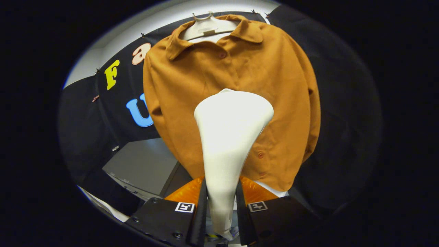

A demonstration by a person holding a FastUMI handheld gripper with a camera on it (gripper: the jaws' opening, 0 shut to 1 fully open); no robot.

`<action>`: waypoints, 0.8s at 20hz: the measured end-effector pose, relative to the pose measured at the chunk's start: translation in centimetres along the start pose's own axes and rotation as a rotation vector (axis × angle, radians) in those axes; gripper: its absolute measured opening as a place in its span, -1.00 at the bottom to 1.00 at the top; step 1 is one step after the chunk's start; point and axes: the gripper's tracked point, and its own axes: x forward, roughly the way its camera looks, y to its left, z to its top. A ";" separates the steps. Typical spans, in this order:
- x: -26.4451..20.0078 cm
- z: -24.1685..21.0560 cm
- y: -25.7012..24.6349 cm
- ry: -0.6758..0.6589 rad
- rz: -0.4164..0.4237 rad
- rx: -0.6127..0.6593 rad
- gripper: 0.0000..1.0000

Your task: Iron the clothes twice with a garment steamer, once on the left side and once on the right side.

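Claw clenched on steamer | shirt beyond (hanging on hanger)

Recording booth, black cloth wall pinned up, shirt on white hanger, grey cabinet

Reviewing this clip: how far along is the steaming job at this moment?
Done: the gripper is shut on the white garment steamer, both fingers pressing its handle. In hand: the steamer's wide head is raised in front of the middle of the brown-orange buttoned shirt on its white hanger; contact cannot be judged. Left: nothing visible shows whether either side pass is finished, so both may remain.
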 end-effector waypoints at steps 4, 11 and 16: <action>-0.1 4.7 -2.9 -0.069 -0.008 -0.060 -0.17; 2.5 7.5 -5.8 -0.056 0.011 -0.100 -0.17; 4.8 4.7 -7.4 0.031 0.017 -0.047 -0.17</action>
